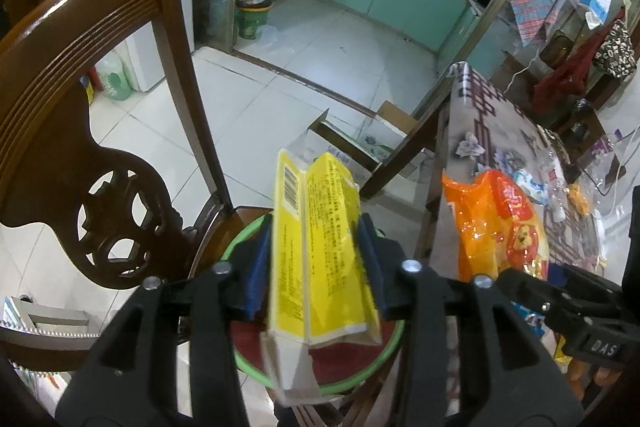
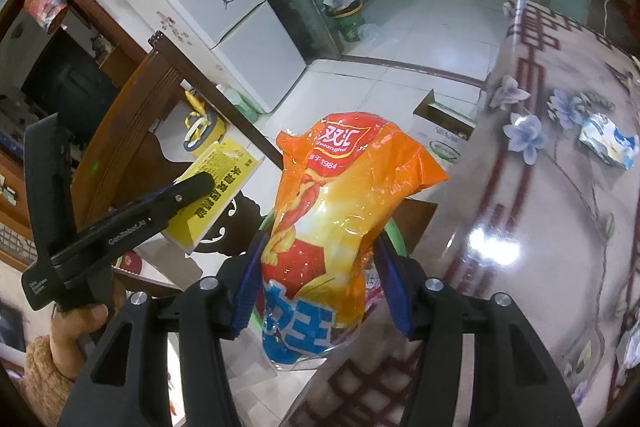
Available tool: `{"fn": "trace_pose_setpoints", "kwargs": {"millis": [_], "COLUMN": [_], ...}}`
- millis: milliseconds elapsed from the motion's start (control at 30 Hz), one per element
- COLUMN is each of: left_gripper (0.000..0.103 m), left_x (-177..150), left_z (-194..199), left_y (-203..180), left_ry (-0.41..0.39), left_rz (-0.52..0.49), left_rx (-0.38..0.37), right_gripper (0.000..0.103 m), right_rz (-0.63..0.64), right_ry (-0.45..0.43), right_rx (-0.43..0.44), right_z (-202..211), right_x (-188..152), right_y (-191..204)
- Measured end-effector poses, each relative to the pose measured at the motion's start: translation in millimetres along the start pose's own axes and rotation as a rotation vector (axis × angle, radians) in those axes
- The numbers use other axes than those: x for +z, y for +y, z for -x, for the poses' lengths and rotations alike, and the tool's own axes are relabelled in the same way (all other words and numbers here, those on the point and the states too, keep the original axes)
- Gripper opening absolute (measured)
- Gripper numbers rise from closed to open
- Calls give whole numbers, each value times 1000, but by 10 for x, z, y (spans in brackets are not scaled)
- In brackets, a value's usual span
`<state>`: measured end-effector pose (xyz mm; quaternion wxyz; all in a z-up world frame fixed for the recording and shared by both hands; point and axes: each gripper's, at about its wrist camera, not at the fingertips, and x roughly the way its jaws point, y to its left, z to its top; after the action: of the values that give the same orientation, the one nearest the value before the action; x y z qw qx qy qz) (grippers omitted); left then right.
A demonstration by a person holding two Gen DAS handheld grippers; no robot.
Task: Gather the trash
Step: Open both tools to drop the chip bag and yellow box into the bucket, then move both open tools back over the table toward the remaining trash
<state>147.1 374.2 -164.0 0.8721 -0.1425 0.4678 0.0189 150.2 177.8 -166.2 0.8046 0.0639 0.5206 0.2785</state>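
Observation:
My left gripper (image 1: pixel 316 255) is shut on a flattened yellow carton (image 1: pixel 320 251) and holds it above a green-rimmed basin (image 1: pixel 244 235) that rests on a wooden chair seat. The carton also shows in the right wrist view (image 2: pixel 216 187). My right gripper (image 2: pixel 320 279) is shut on an orange and yellow plastic snack bag (image 2: pixel 340 211), held upright beside the table edge and over the basin rim (image 2: pixel 398 235). The bag also shows in the left wrist view (image 1: pixel 496 223). More wrappers (image 2: pixel 610 141) lie on the table.
A carved wooden chair back (image 1: pixel 80 99) stands at left. A flowered table (image 2: pixel 560 187) fills the right. An open cardboard box (image 1: pixel 360 143) sits on the tiled floor. A green waste bin (image 1: pixel 254 15) stands by the kitchen doorway, and a white fridge (image 2: pixel 224 19) beyond.

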Motion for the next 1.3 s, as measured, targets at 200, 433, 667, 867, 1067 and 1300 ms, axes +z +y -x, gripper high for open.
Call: {"fn": "trace_pose_setpoints", "kwargs": {"millis": [200, 433, 667, 867, 1067, 1300], "left_gripper": [67, 71, 74, 74, 74, 74], "left_x": [28, 1, -116, -326, -557, -848], "left_z": [-1, 255, 499, 585, 627, 684], "left_y": [86, -74, -517, -1027, -1582, -2339], "left_ry": [-11, -67, -101, -93, -76, -78], "left_rz": [60, 20, -67, -146, -180, -257], "left_rx": [1, 10, -27, -63, -106, -163], "right_gripper": [64, 64, 64, 64, 64, 64], "right_rz": [10, 8, -55, -121, -155, -197], "right_ry": [-24, -57, -121, -150, -165, -198], "right_rx": [4, 0, -21, -39, -65, -102], "right_z": [15, 241, 705, 1026, 1384, 1845], "right_x": [81, 30, -226, -488, -723, -1069], "right_y": [31, -22, -276, -648, -1032, -1569]}}
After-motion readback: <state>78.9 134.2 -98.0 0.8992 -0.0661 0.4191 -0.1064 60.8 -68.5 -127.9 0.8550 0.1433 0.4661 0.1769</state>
